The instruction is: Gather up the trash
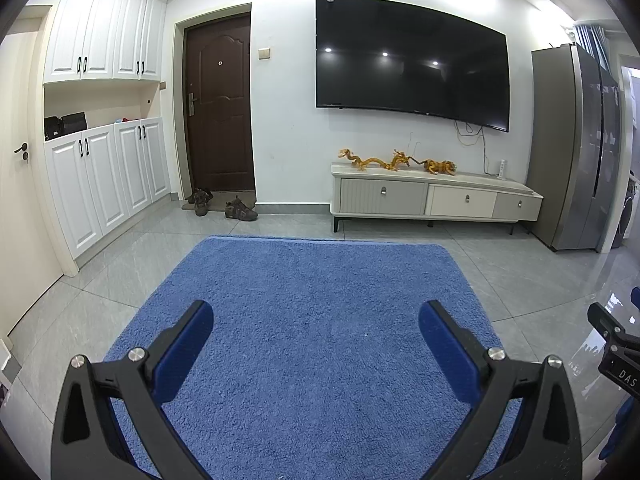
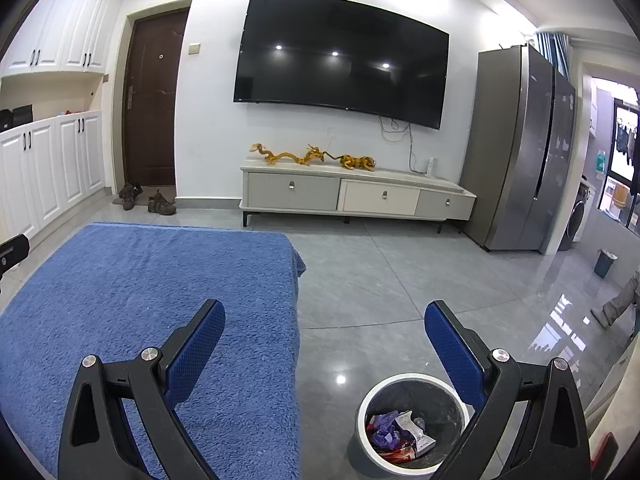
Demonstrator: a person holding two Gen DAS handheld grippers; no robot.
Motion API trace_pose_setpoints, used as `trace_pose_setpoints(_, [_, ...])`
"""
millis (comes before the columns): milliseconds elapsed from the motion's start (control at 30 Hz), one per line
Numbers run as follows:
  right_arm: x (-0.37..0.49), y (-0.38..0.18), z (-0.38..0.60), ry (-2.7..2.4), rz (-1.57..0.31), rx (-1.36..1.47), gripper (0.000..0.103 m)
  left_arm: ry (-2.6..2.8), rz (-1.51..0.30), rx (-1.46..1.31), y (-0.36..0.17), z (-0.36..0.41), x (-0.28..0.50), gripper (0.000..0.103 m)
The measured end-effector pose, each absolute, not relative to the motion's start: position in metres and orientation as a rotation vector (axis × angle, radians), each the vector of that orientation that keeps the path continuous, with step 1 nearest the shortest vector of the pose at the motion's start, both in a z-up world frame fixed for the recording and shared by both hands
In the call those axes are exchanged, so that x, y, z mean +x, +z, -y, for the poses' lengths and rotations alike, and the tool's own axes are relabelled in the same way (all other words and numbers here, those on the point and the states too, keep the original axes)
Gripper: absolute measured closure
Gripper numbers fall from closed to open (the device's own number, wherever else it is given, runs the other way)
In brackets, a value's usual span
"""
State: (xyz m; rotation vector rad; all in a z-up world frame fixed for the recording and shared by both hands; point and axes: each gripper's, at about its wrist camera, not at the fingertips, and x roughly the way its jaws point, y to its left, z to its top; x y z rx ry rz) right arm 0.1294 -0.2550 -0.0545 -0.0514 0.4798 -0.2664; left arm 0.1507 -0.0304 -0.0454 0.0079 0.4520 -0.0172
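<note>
My left gripper (image 1: 316, 316) is open and empty above a blue fluffy cloth (image 1: 304, 304). My right gripper (image 2: 324, 320) is open and empty, held over the cloth's right edge (image 2: 160, 280) and the grey floor. A round bin (image 2: 412, 420) with a white rim and black liner stands on the floor below the right gripper, to the right of the cloth. It holds trash (image 2: 400, 432): purple, white and red wrappers. No loose trash shows on the cloth. Part of the right gripper shows at the right edge of the left wrist view (image 1: 616, 348).
A TV cabinet (image 2: 356, 196) with golden dragon figures stands against the far wall under a wall TV (image 2: 340, 60). A grey fridge (image 2: 524, 152) is at right, white cupboards (image 1: 104, 184) and a brown door (image 1: 220, 104) with shoes (image 1: 224, 204) at left. A small teal bin (image 2: 605, 263) stands far right.
</note>
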Motion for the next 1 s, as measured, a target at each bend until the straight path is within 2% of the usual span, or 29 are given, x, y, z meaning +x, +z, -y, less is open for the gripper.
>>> trace_pose_setpoints(1000, [0.1267, -0.0573, 0.2581, -0.282, -0.475, -0.042, 0.004, -0.013, -0.446, 0.012, -0.0422, 0.0348, 0.1468, 0.0])
